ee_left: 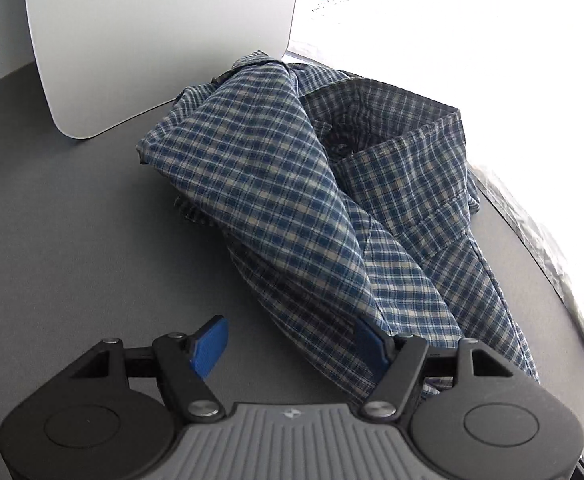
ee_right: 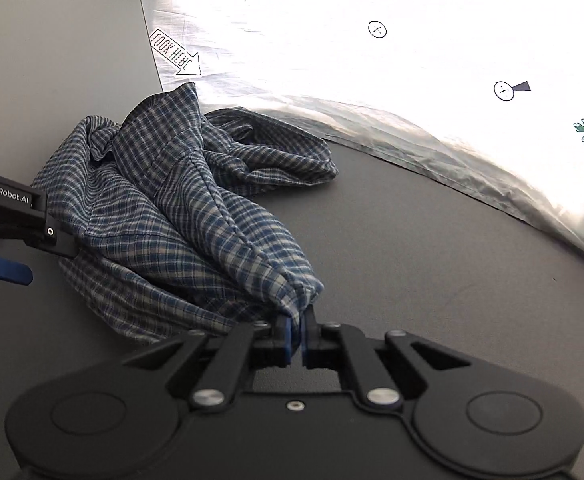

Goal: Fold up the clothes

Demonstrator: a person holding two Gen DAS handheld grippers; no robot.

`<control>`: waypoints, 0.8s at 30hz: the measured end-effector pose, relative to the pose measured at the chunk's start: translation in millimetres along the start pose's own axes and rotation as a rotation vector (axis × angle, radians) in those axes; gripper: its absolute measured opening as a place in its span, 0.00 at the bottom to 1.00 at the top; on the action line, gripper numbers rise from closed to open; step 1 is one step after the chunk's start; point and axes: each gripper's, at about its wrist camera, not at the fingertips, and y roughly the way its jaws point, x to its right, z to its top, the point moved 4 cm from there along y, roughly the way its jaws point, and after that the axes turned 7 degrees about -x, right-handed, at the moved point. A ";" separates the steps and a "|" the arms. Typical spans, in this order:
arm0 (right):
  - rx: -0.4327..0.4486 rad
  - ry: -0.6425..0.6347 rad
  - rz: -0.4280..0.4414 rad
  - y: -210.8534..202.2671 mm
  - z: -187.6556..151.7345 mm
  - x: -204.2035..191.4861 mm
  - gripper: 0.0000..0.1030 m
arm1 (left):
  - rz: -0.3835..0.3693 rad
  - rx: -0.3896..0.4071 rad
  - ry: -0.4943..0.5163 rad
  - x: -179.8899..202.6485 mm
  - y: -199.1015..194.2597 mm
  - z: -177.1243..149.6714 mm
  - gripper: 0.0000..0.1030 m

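Right wrist view: the right gripper (ee_right: 296,326) is clenched on a bunched edge of the blue-and-cream checked cotton shirt (ee_right: 180,216); the cloth is pinched between the blue pads at the picture's 6 o'clock.
Shirt: it lies crumpled on the dark grey bench (ee_right: 391,240), a loose heap running from the right gripper toward 11 o'clock, up to the white upright panel (ee_right: 52,60).
Left wrist view: the left gripper (ee_left: 292,346) is released, its blue fingers (ee_left: 210,346) spread apart with nothing pressed between them; the right-hand finger sits against the shirt's near edge, the left-hand one over bare bench.
Shirt from the left: the heap fills the frame from 6 o'clock toward 12 and 1 o'clock, with the collar (ee_left: 391,128) and a button near 1 o'clock.
Backdrop: a white printed sheet (ee_right: 411,60), with a carrot and a "look here" arrow, borders the bench from 12 to 3 o'clock.
Key relation: the shirt's long axis runs away from both grippers; the right already holds one end, and the left, seen at 9 o'clock in the right wrist view, is just beside the shirt's opposite side.
Likely step: probably the left needs a grip there so the two can spread the shirt flat before folding.
Risk: a bunched pinch may hold several layers.
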 end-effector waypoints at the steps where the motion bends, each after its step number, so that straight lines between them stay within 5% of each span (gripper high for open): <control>1: -0.005 0.022 -0.030 -14.5 -15.0 14.8 0.04 | -0.012 -0.008 0.023 11.1 -5.8 -14.3 0.68; 10: -0.140 0.253 -0.516 -149.1 -185.6 168.2 0.04 | -0.129 -0.084 0.253 107.5 -49.8 -138.1 0.68; 13: -0.181 0.382 -0.671 -182.8 -227.2 212.4 0.05 | -0.161 -0.111 0.300 118.4 -50.0 -139.3 0.69; 18: -0.157 0.542 -0.681 -215.3 -256.7 252.5 0.19 | -0.205 -0.127 0.352 133.1 -46.6 -138.0 0.69; 24: -0.063 0.457 -0.599 -201.5 -218.1 248.2 0.34 | -0.164 -0.081 0.400 136.5 -49.8 -132.8 0.69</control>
